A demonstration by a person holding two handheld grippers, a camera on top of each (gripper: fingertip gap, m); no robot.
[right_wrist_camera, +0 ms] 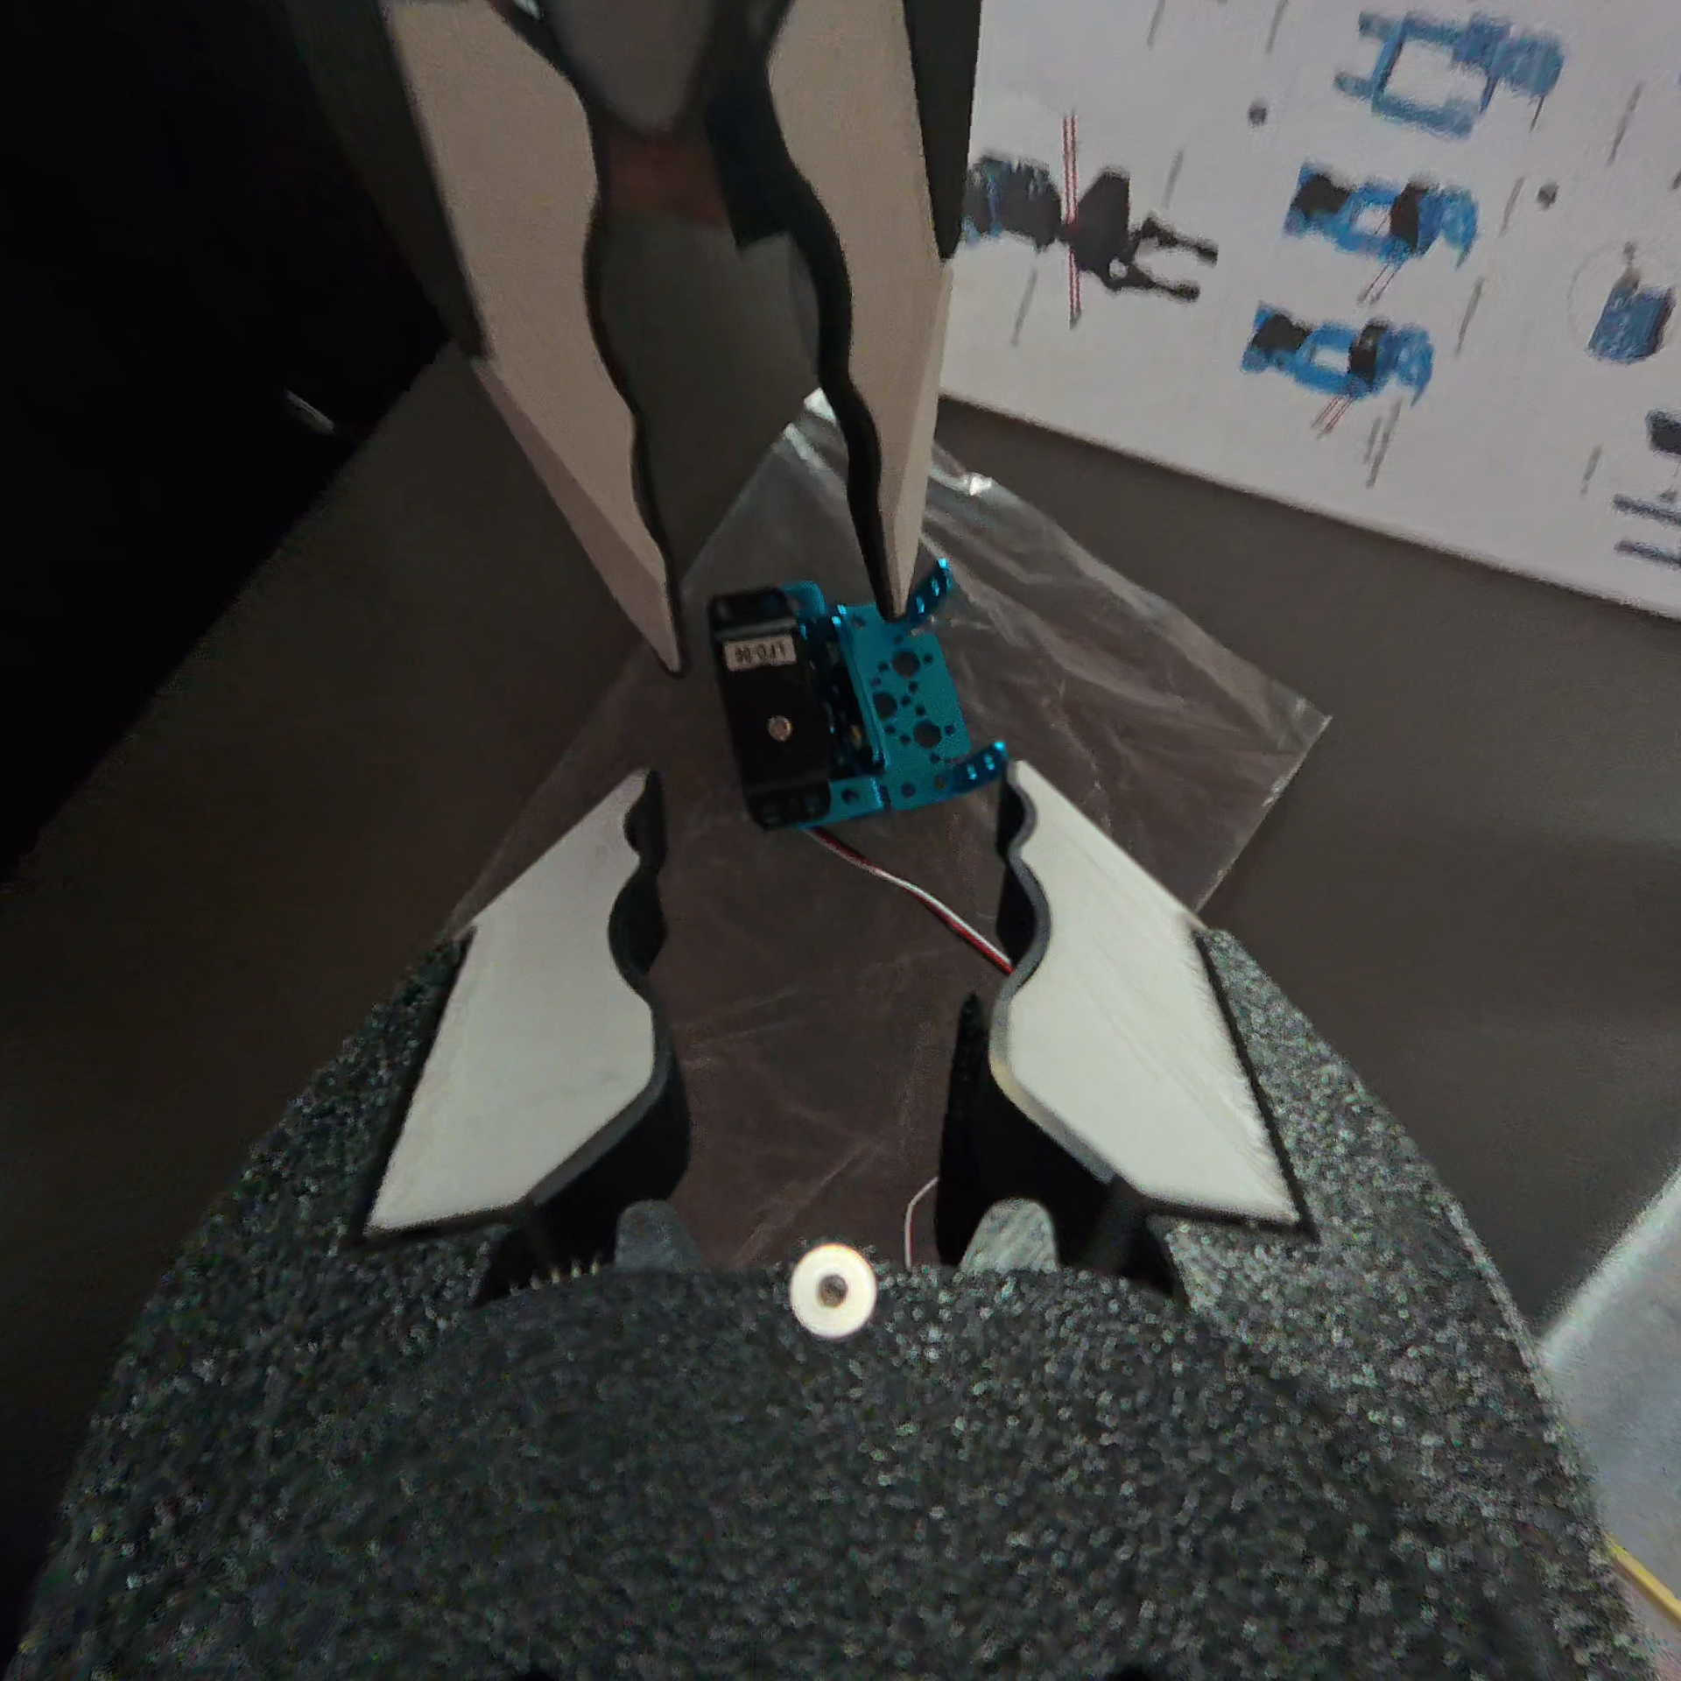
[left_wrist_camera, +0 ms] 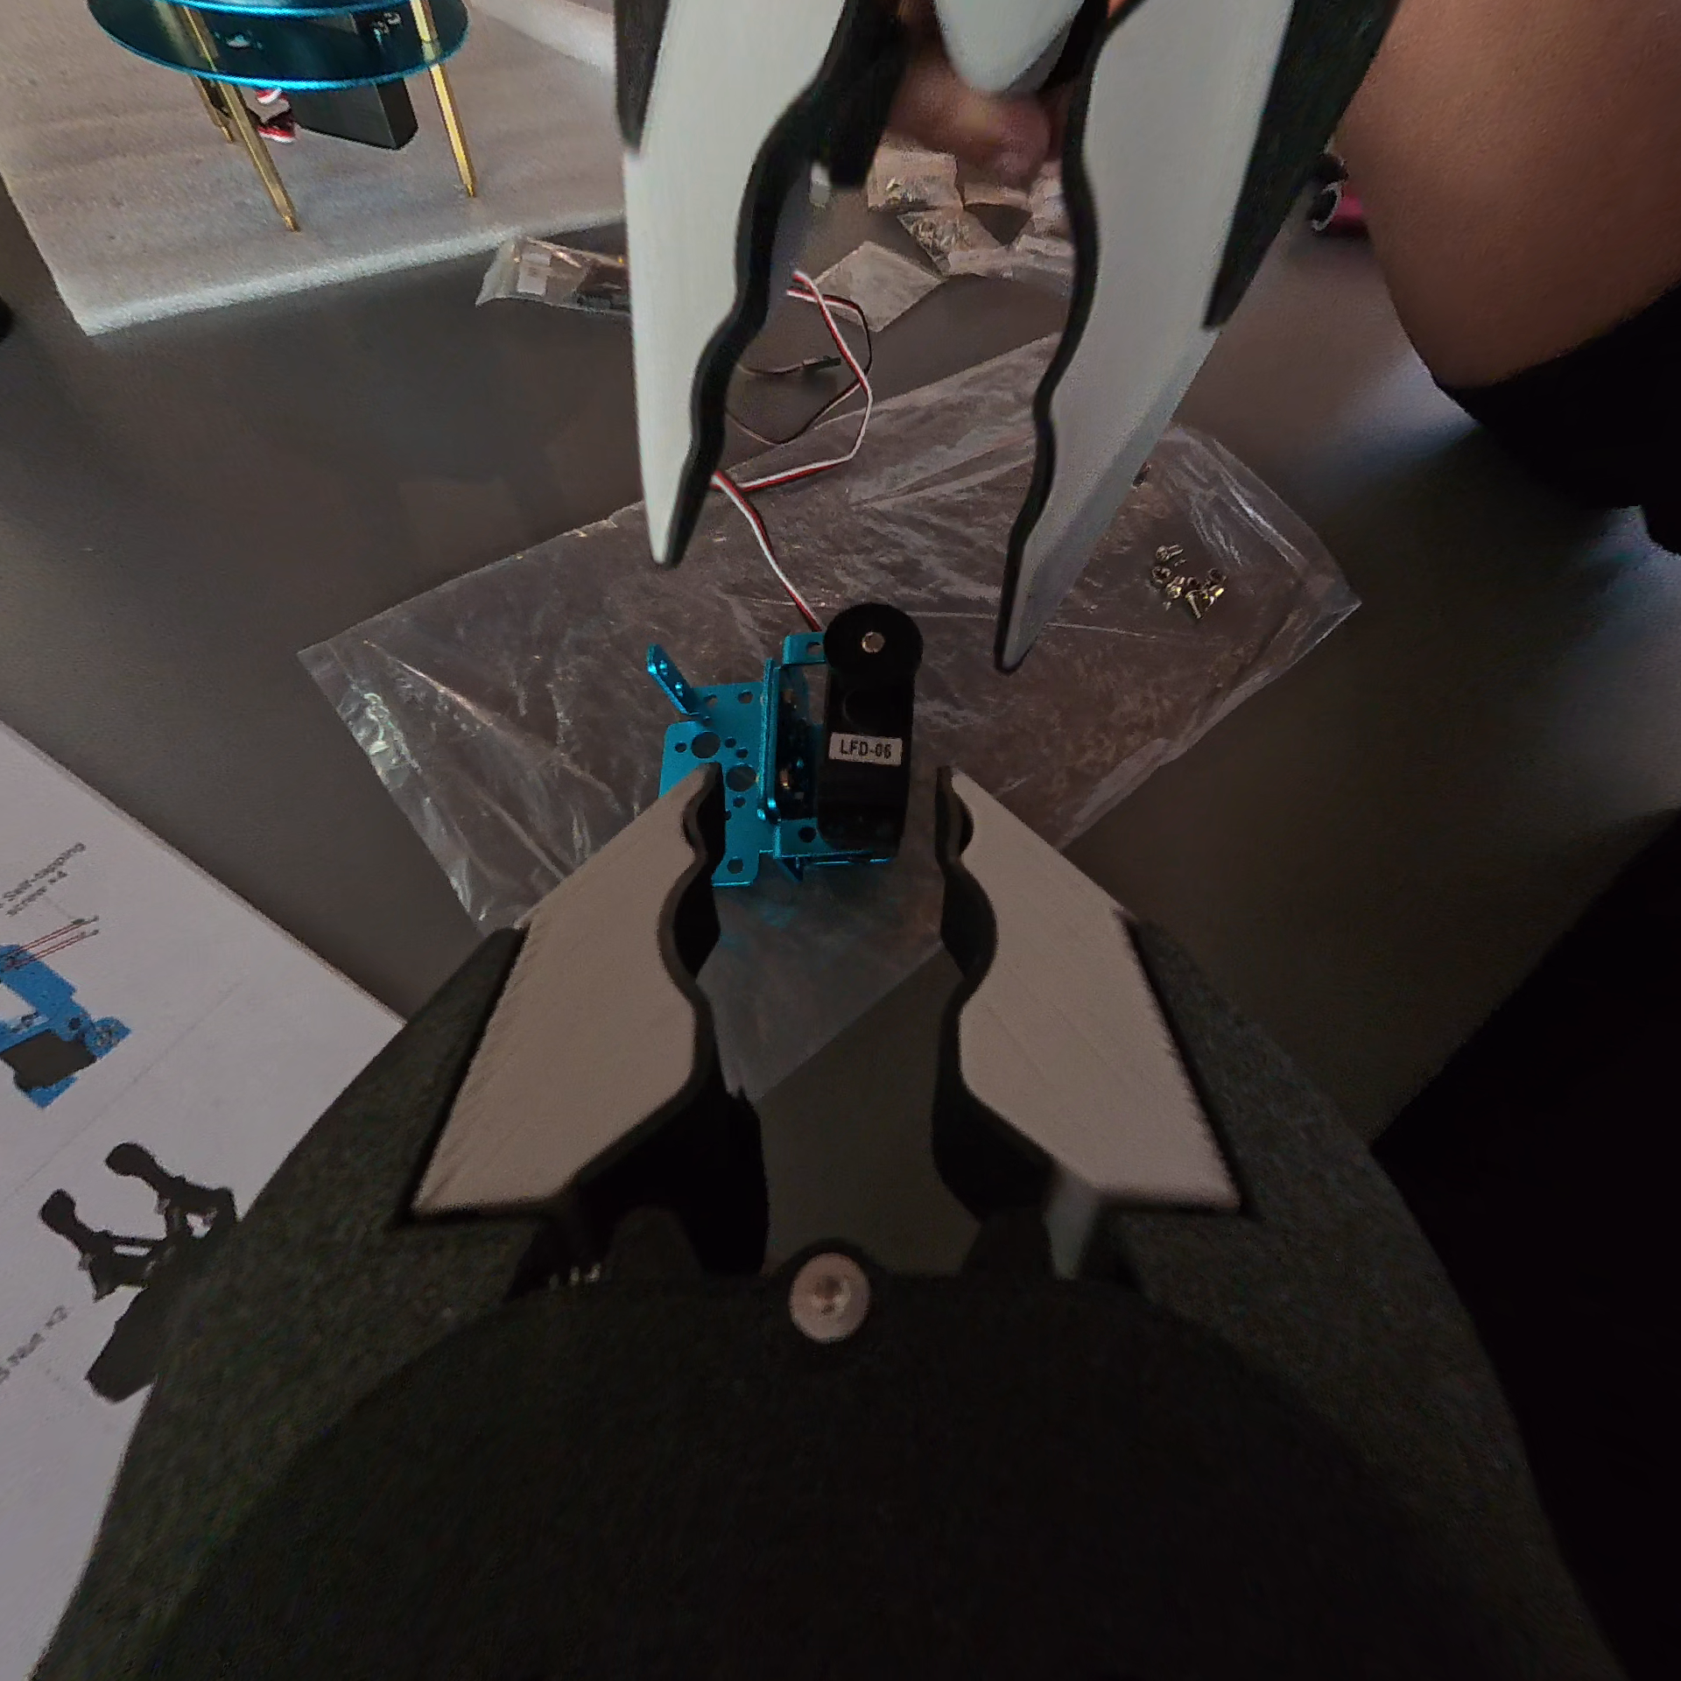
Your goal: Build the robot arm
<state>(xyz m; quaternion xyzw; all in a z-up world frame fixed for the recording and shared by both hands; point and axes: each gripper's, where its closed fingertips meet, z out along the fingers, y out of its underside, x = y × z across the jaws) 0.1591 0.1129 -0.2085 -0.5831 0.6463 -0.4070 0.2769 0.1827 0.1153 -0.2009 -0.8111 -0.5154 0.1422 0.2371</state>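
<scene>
A black servo [left_wrist_camera: 862, 728] fixed in a blue metal bracket [left_wrist_camera: 719, 755] lies on a clear plastic bag [left_wrist_camera: 509, 691] on the dark table. Its red, white and black wire [left_wrist_camera: 819, 400] trails away. My left gripper [left_wrist_camera: 826, 780] is open, with its tips on either side of the near end of the assembly; one fingertip [left_wrist_camera: 700, 787] overlaps the bracket. My right gripper [right_wrist_camera: 832, 778] is open and empty, just short of the servo [right_wrist_camera: 773, 719] and bracket [right_wrist_camera: 910, 700]. The right gripper also shows in the left wrist view [left_wrist_camera: 837, 609], the left in the right wrist view [right_wrist_camera: 784, 632].
A small pile of screws [left_wrist_camera: 1187, 582] lies on the bag. A printed instruction sheet [left_wrist_camera: 136, 1001] [right_wrist_camera: 1319, 227] lies beside it. Small parts bags [left_wrist_camera: 955, 209] and a blue round platform on brass posts [left_wrist_camera: 273, 55] stand farther off. A person's arm [left_wrist_camera: 1501, 182] is at the right. Left and right tips are no more than a few centimetres apart.
</scene>
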